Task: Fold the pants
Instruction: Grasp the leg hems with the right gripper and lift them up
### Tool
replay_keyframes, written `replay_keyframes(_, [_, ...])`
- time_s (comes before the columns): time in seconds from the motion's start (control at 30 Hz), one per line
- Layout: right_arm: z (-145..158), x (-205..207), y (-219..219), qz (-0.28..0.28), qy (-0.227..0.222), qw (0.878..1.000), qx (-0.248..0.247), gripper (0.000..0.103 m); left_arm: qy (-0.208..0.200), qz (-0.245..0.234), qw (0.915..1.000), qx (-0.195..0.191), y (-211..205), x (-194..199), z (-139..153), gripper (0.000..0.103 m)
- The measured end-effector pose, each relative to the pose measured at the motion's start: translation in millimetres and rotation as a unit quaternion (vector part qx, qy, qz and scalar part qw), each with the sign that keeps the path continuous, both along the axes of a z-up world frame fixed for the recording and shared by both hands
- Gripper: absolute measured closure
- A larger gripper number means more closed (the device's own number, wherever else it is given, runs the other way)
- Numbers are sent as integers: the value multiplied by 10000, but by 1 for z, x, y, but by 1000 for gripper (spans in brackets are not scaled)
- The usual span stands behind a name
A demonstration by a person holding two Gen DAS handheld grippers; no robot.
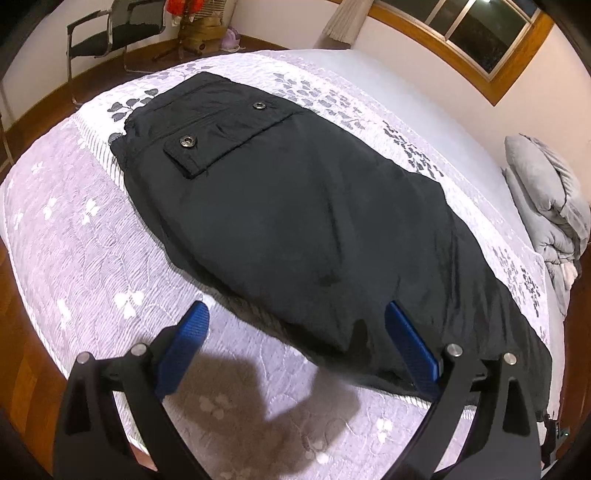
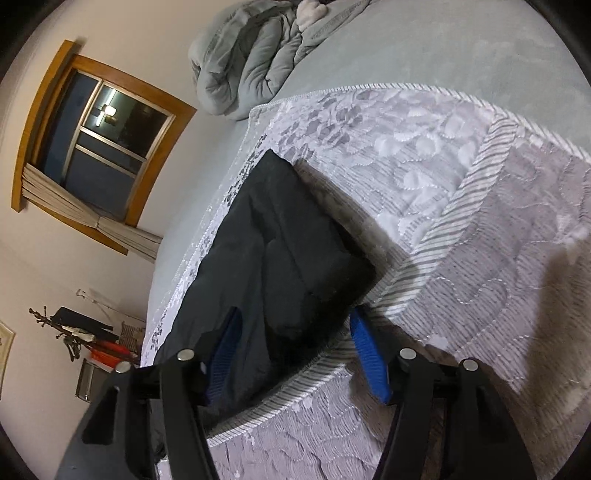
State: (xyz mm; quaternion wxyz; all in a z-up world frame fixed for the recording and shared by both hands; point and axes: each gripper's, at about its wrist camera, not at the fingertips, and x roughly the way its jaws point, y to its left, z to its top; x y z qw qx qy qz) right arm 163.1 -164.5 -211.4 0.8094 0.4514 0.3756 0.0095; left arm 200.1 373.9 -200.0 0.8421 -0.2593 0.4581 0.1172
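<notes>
Black pants [image 1: 295,206] lie flat and lengthwise on the bed, with a flapped snap pocket [image 1: 221,136] at the far end. My left gripper [image 1: 295,314] is open, its blue fingers [image 1: 184,347] straddling the near edge of the pants without gripping. In the right wrist view the leg end of the pants [image 2: 288,251] lies on the quilt. My right gripper [image 2: 295,332] is open with the fabric edge between its blue fingers [image 2: 369,358].
The bed has a pale lilac quilted cover [image 1: 81,236] over a grey sheet [image 2: 424,48]. A folded grey duvet [image 2: 251,62] lies at the bed's head. A chair [image 1: 110,33], a window [image 2: 103,136] and wooden floor surround the bed.
</notes>
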Motion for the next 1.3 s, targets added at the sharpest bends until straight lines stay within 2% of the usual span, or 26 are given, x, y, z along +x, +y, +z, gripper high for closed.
replay_keyframes(0.13, [-3,8,2,-8,23,10000,38,41,41,141,9996,-223,5,8,-10,7])
replay_keyframes(0.2, [-3,13,2,-9,18,10000,89,46,61,178,9994,-282,6,11,-14,7])
replay_keyframes(0.27, [-3,20,3,-3,98,9999,30,68,89,183,9993,-316,5,15,-18,7])
replay_keyframes(0.37, [5,26,5,148,18,9997,-179,84,111,147,9995,-262,1,19,-21,7])
replay_keyframes(0.43, [23,27,8,212,-209,9983,-492,85,122,62,9997,-216,-3,22,-23,7])
replay_keyframes(0.5, [27,33,7,189,-109,9980,-586,85,140,15,9998,-128,-5,24,-24,7])
replay_keyframes(0.6, [6,42,3,141,375,9984,-408,84,153,22,9999,-39,-7,26,-27,6])
replay_keyframes(0.63, [0,42,2,106,402,9987,-308,84,136,26,9999,-19,-8,26,-26,5])
replay_keyframes(0.77, [-2,35,1,27,297,9990,-318,85,104,-51,9999,-29,-6,26,-25,5])
replay_keyframes(0.93, [33,27,2,101,-113,9979,-624,86,20,-59,9999,-160,3,24,-24,5])
replay_keyframes(0.97, [36,26,2,71,-65,9973,-731,86,28,-49,9999,-151,3,25,-26,5])
replay_keyframes(1.07, [15,29,-4,56,361,9972,-656,86,47,-76,9999,78,-3,28,-27,5])
replay_keyframes(1.13, [6,26,-7,-53,320,9986,-429,86,44,-125,9997,188,-6,29,-25,5])
replay_keyframes(1.3, [16,26,-2,-82,264,9975,-645,86,13,-136,9999,29,5,24,-20,5])
